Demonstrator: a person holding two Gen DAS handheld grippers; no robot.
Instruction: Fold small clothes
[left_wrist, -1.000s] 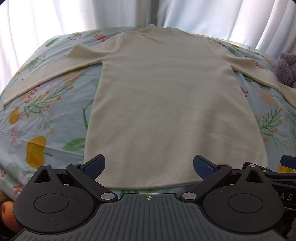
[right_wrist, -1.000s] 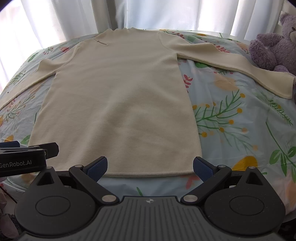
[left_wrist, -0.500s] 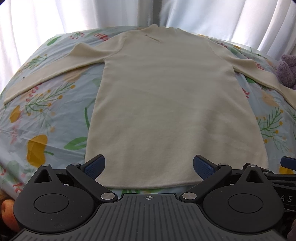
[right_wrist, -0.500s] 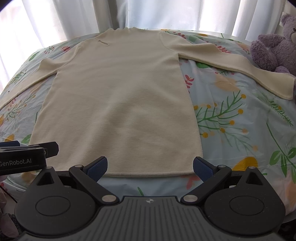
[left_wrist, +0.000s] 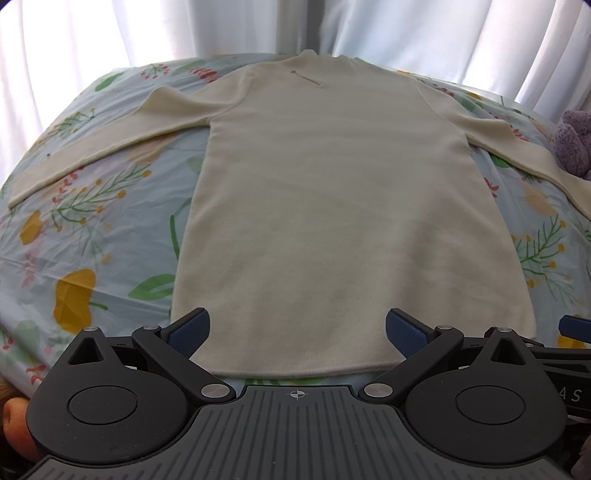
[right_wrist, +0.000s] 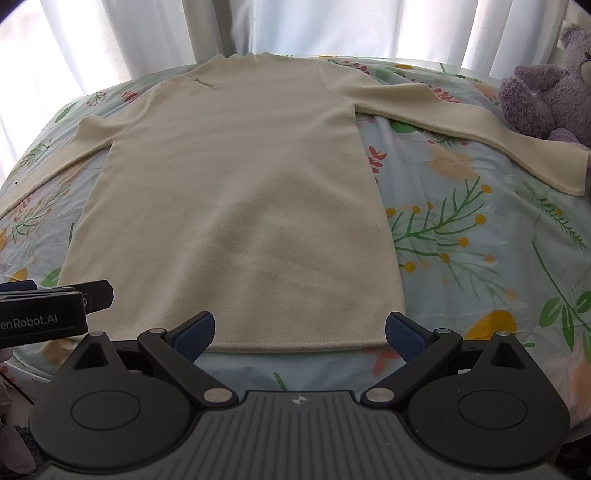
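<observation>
A cream long-sleeved knit top (left_wrist: 332, 206) (right_wrist: 240, 192) lies flat on a floral sheet, neck far, hem near, both sleeves spread out sideways. My left gripper (left_wrist: 297, 330) hovers open above the hem, blue pads wide apart with nothing between them. My right gripper (right_wrist: 299, 330) is open too, above the hem's right half. The left gripper's body (right_wrist: 44, 310) shows at the left edge of the right wrist view.
The floral sheet (left_wrist: 92, 236) (right_wrist: 480, 240) covers the rounded surface. A purple teddy bear (right_wrist: 546, 85) (left_wrist: 572, 144) sits at the far right, by the right sleeve's cuff (right_wrist: 554, 170). White curtains (left_wrist: 184, 29) hang behind. An orange object (left_wrist: 14, 424) lies low left.
Both grippers have edged slightly forward and up over the hem; the top lies as before and both stay open.
</observation>
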